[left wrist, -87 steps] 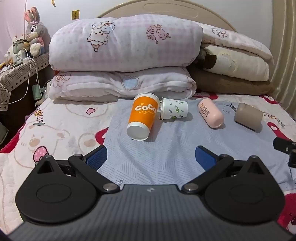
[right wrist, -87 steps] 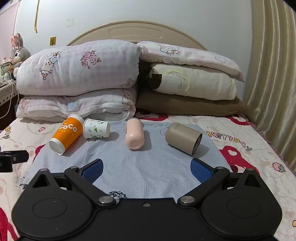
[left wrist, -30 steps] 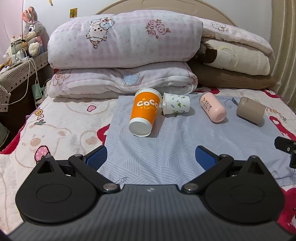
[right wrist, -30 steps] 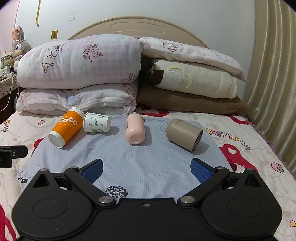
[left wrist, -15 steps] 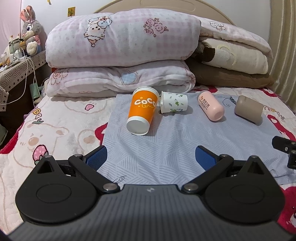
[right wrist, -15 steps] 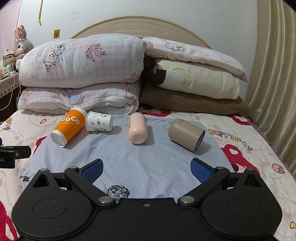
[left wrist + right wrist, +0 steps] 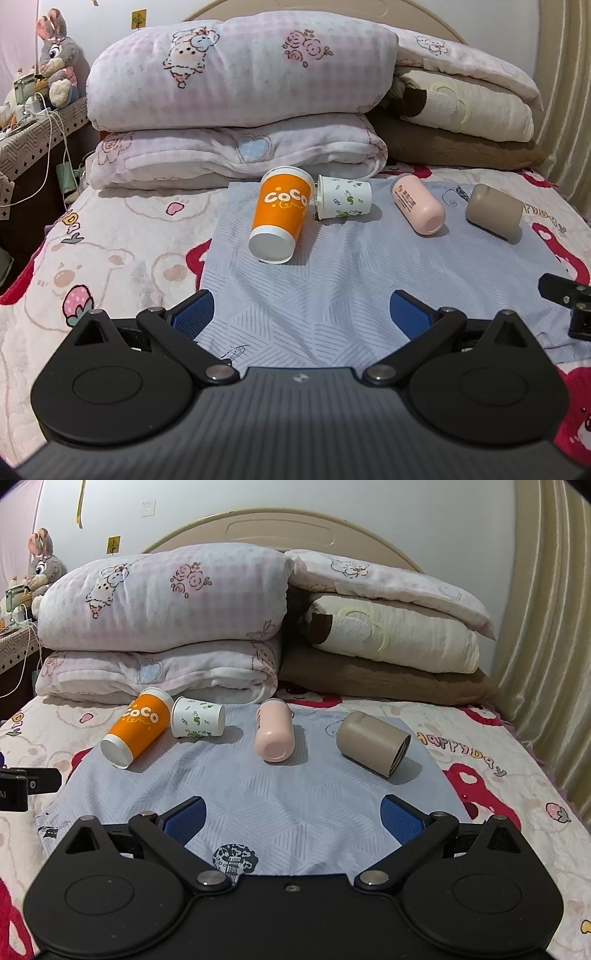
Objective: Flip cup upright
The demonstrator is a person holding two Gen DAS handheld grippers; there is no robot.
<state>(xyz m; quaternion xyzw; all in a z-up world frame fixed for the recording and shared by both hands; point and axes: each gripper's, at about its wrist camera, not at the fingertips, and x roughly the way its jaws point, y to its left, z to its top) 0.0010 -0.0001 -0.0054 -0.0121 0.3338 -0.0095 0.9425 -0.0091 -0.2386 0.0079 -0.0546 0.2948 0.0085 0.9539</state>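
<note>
Several cups lie on their sides on a blue-grey cloth [image 7: 332, 288] [image 7: 280, 797] on the bed. From left to right they are an orange "CoCo" cup [image 7: 279, 218] [image 7: 136, 731], a small white leaf-print paper cup [image 7: 345, 202] [image 7: 199, 717], a pink cup [image 7: 417, 208] [image 7: 274, 734] and a tan cup [image 7: 493, 210] [image 7: 373, 744]. My left gripper [image 7: 301, 314] is open and empty, well short of the orange cup. My right gripper [image 7: 293, 818] is open and empty, short of the pink and tan cups.
Stacked pillows and folded quilts [image 7: 240, 92] [image 7: 388, 627] stand behind the cups against the headboard. A nightstand with cables and a plush rabbit [image 7: 55, 55] is at far left. A curtain [image 7: 546, 646] hangs at right. The other gripper's tip shows at each view's edge [image 7: 569, 295] [image 7: 22, 779].
Both gripper views have shifted slightly over the bed. The cups have not moved, and both grippers stay open.
</note>
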